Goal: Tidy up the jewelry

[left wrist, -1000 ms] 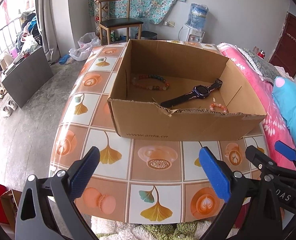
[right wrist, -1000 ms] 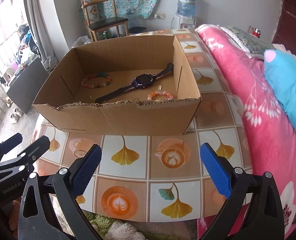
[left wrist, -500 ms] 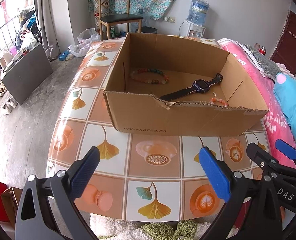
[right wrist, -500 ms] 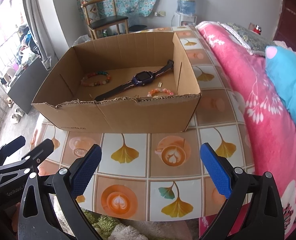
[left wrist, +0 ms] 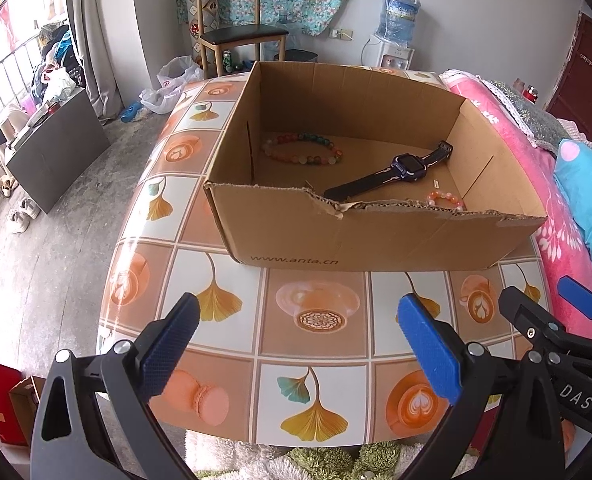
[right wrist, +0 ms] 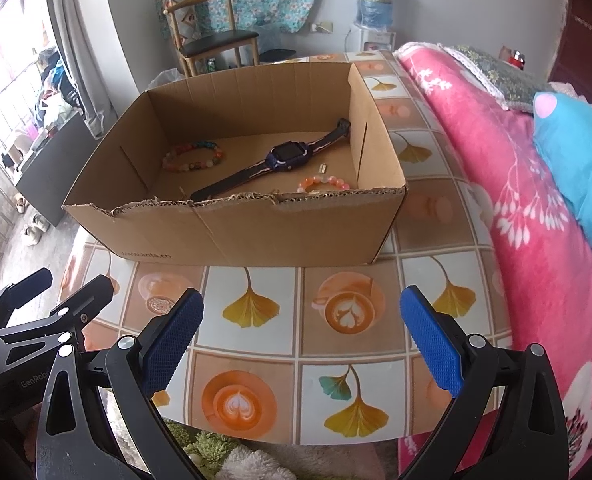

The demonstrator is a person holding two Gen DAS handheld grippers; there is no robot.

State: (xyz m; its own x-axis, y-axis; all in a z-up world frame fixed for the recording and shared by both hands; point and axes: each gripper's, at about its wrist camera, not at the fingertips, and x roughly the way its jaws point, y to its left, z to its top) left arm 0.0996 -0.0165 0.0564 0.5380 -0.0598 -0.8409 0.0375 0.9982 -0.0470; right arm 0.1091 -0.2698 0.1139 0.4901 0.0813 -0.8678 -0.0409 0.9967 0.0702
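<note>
An open cardboard box (left wrist: pixel 375 236) (right wrist: pixel 256 232) stands on the patterned table (left wrist: pixel 311 332) (right wrist: pixel 256 308). Inside lie a multicoloured bead bracelet (left wrist: pixel 301 148) (right wrist: pixel 194 156), a dark smartwatch (left wrist: pixel 391 174) (right wrist: pixel 272 164) and a small pink bead bracelet (left wrist: pixel 445 200) (right wrist: pixel 323 183), half hidden by the front wall. My left gripper (left wrist: pixel 296 332) hangs open over the table's near edge, short of the box, empty. My right gripper (right wrist: pixel 301 328) is open and empty too, beside it; its black frame shows at the lower right of the left wrist view.
A pink floral blanket (right wrist: pixel 535 220) and a blue pillow (right wrist: pixel 575 152) lie along the table's right side. A wooden chair (left wrist: pixel 236 36), a water dispenser (left wrist: pixel 391 40) and plastic bags (left wrist: pixel 172 84) stand beyond the table. A green and white rug (left wrist: pixel 296 456) lies below the near edge.
Both grippers have drawn back and lower from the box, so more of the table's near edge shows. The jewelry in the box has not moved.
</note>
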